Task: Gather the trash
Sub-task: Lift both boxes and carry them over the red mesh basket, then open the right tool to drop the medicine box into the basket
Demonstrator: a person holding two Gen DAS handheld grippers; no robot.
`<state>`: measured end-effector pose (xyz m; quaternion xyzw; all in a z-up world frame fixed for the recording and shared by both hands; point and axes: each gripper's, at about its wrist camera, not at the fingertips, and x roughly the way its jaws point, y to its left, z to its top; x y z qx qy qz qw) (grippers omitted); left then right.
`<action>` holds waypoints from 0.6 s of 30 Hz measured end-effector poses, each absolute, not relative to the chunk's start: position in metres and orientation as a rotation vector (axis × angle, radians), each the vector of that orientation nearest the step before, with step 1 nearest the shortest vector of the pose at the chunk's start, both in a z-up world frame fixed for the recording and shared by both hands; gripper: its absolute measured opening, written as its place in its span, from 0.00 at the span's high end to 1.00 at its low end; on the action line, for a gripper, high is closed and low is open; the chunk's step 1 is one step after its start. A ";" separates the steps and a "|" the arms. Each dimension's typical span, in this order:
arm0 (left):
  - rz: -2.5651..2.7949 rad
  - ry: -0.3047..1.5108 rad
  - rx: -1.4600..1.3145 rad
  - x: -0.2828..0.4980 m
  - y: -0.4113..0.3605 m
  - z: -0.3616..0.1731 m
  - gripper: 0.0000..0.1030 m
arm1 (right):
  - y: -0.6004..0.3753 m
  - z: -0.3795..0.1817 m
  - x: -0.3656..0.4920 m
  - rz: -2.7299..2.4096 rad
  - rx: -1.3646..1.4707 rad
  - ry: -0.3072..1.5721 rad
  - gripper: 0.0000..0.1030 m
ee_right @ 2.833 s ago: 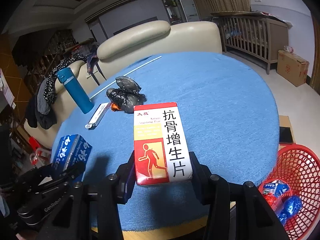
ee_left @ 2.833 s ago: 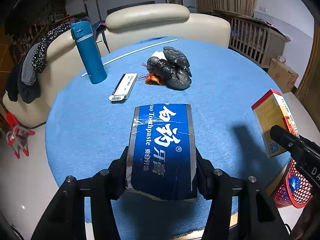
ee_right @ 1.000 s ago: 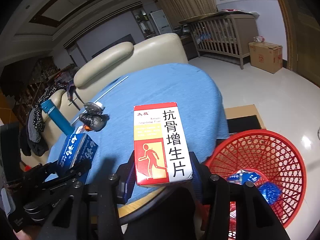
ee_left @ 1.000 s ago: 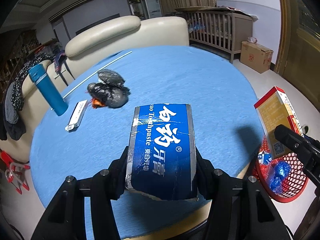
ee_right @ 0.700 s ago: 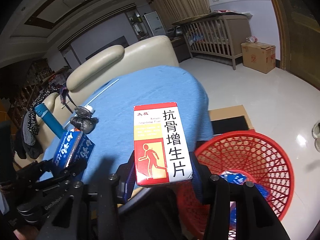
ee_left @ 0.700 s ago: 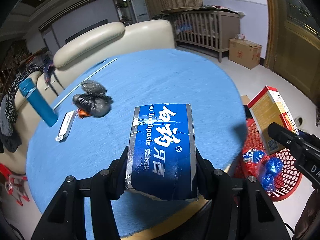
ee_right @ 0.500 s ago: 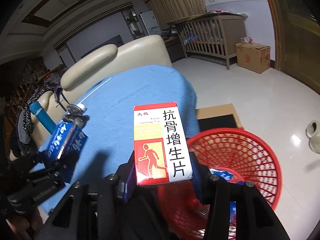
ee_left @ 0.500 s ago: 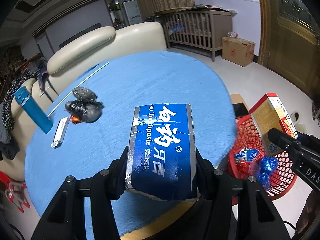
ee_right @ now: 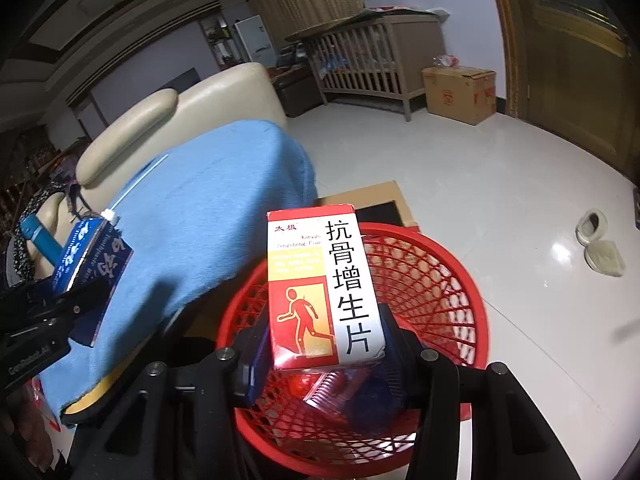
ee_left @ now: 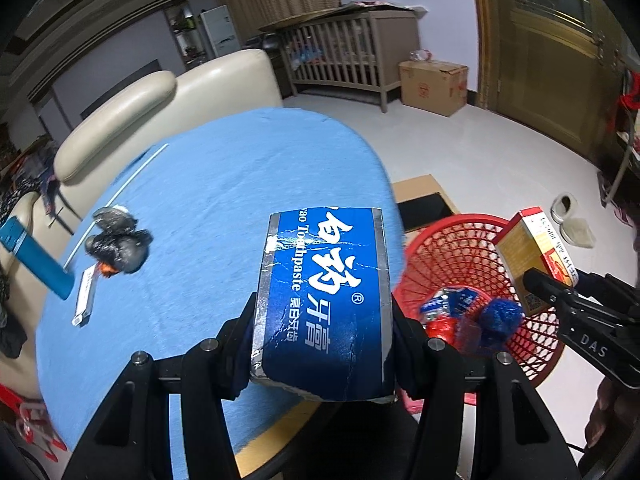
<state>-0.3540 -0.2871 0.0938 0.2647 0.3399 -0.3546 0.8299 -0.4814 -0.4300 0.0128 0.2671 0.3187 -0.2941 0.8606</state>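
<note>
My left gripper point(ee_left: 322, 336) is shut on a blue toothpaste box point(ee_left: 324, 296) and holds it above the table's right edge. My right gripper point(ee_right: 320, 344) is shut on a red, yellow and white medicine box point(ee_right: 324, 284) and holds it over the red mesh basket point(ee_right: 440, 280) on the floor. The basket point(ee_left: 460, 248) holds blue and red wrappers point(ee_left: 472, 316). A black crumpled bag point(ee_left: 118, 246) and a small white box point(ee_left: 85, 298) lie on the blue tablecloth point(ee_left: 224, 184).
A blue flask point(ee_left: 34, 258) stands at the table's left edge. A cream sofa point(ee_left: 160, 96) is behind the table. A cardboard sheet point(ee_right: 372, 196) lies by the basket. A crib point(ee_left: 348, 52), a carton point(ee_left: 434, 86) and slippers point(ee_right: 600, 246) are on the floor.
Both grippers have swung right, off the table toward the basket. The medicine box is now over the basket; the toothpaste box is near the table's right edge.
</note>
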 end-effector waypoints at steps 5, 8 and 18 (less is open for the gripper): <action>-0.779 0.725 0.587 -0.363 -0.299 0.092 0.43 | -0.439 0.008 -0.490 -0.643 0.577 0.679 0.51; -0.794 0.724 0.604 -0.367 -0.305 0.089 0.43 | -0.443 0.004 -0.494 -0.656 0.586 0.687 0.51; -0.818 0.726 0.632 -0.375 -0.317 0.086 0.43 | -0.454 -0.003 -0.501 -0.683 0.607 0.702 0.51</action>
